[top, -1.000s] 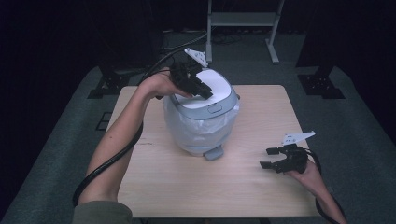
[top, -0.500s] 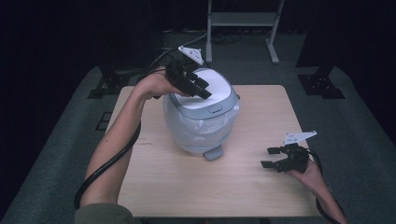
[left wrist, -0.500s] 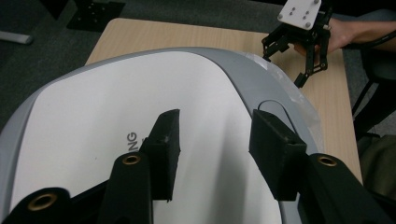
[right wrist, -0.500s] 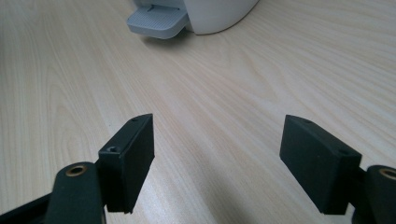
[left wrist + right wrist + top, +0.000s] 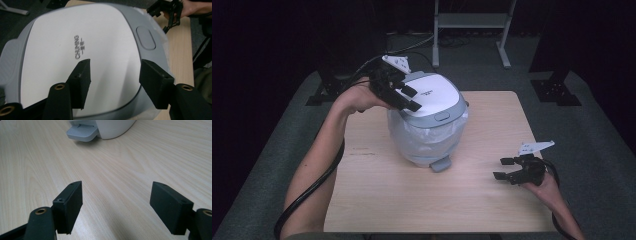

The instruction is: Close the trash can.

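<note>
A white and grey rice cooker (image 5: 428, 122) stands in the middle of the wooden table (image 5: 377, 200), its lid (image 5: 75, 50) shut. The lid carries a grey release button (image 5: 145, 38) and grey lettering. My left gripper (image 5: 406, 98) hovers open just above the lid's back left part, touching nothing. The cooker's grey front foot (image 5: 82, 133) rests on the table. At the right of the table, low over the wood, my right gripper (image 5: 504, 169) is open and empty, pointing toward the cooker.
A metal stand (image 5: 472, 22) rises behind the table on the grey carpet. Black frame legs (image 5: 552, 90) sit at the table's far corners. A black cable (image 5: 307, 195) trails from the left gripper along the forearm.
My left gripper has drawn back and to the left off the lid's top, rising slightly. The right gripper has hardly moved.
</note>
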Motion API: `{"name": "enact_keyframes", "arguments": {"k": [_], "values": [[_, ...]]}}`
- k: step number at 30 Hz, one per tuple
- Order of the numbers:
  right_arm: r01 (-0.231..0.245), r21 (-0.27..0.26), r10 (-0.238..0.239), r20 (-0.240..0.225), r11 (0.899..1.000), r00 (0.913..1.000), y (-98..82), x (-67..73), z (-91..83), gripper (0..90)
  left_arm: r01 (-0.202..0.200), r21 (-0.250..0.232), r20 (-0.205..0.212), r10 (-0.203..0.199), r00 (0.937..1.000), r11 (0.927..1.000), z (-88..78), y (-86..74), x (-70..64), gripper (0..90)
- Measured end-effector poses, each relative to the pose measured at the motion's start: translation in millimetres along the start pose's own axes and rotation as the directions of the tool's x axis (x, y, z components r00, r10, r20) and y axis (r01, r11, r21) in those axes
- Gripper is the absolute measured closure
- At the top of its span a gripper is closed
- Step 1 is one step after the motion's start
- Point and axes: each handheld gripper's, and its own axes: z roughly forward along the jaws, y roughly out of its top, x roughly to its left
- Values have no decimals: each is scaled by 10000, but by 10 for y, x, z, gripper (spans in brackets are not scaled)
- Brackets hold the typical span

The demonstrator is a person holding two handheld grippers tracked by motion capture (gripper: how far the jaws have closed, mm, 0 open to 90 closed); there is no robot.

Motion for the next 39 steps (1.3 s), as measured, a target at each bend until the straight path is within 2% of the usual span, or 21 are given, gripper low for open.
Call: {"name": "enact_keyframes", "arguments": {"k": [7, 10, 19, 25, 33, 39], "values": [[34, -12, -34, -43, 10000, 10000, 23, -7, 25, 250, 295, -107, -160, -296, 9994, 9995, -115, -203, -29, 404], [35, 18, -35, -45, 10000, 10000, 26, -16, 31, 250, 559, -190, -265, -563, 9981, 9983, -174, -318, -43, 398], [36, 23, -36, -73, 10000, 10000, 24, -15, 33, 250, 825, -298, -464, -839, 9954, 9961, -337, -568, -113, 381], [-17, -31, 17, -77, 10000, 10000, 16, -30, 27, 250, 971, -287, -418, -983, 9943, 9949, -367, -701, -159, 368], [0, 5, 0, -48, 10000, 10000, 15, -36, 30, 250, 1194, -339, -579, -1212, 9909, 9923, -400, -877, -210, 343], [0, 8, 0, -16, 10000, 10000, 9, -35, 23, 250, 1475, -427, -634, -1500, 9867, 9881, -398, -1027, -241, 326]]}}
